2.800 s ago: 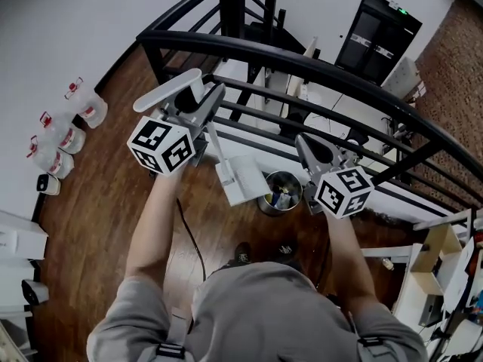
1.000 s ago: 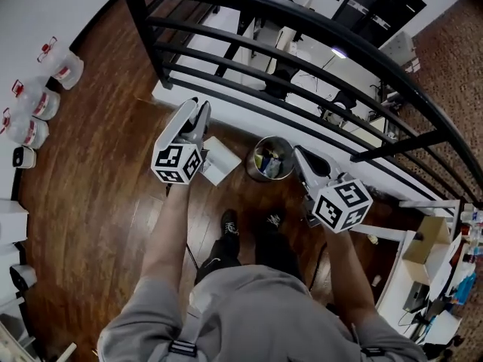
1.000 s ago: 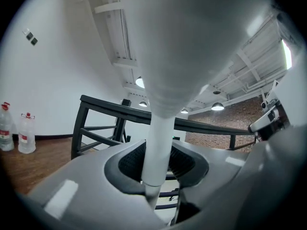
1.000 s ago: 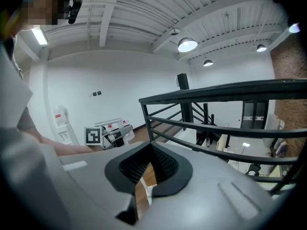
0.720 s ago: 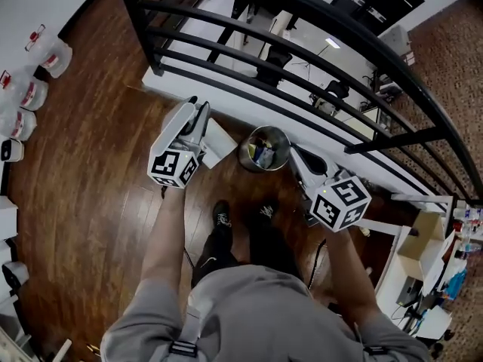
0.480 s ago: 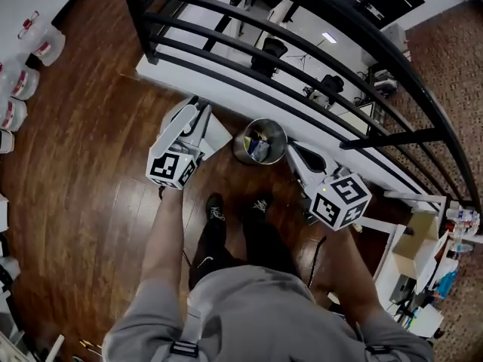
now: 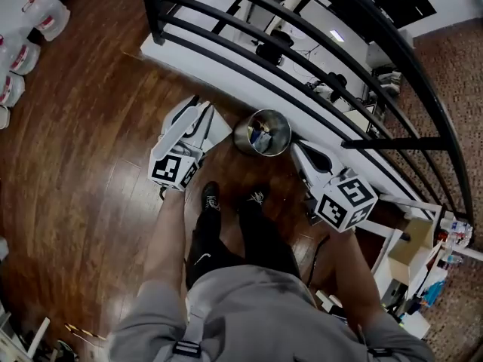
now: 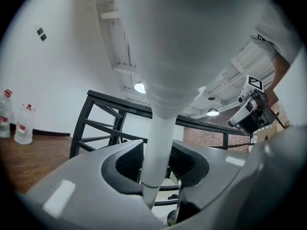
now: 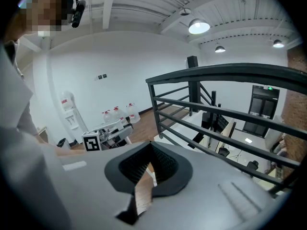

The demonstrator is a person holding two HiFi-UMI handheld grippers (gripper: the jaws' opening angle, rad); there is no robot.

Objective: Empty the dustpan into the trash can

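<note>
My left gripper (image 7: 198,110), jaws clenched on the dustpan (image 7: 220,130) handle (image 8: 157,147), holds it low beside the trash can (image 7: 240,136); right gripper (image 7: 302,151) closed, empty; likely set-down next, lowering flat onto the floor (image 7: 90,127).

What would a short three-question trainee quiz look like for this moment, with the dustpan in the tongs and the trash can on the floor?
1. Multiple choice: what are the left tongs shut on? A) a broom B) the handle of the dustpan C) nothing
2. True or false: the trash can is empty.
3. Fill in: in the head view, the trash can stands to the ___ of the dustpan.
Key: 1 B; 2 false, there are already things inside it; 3 right.
</note>
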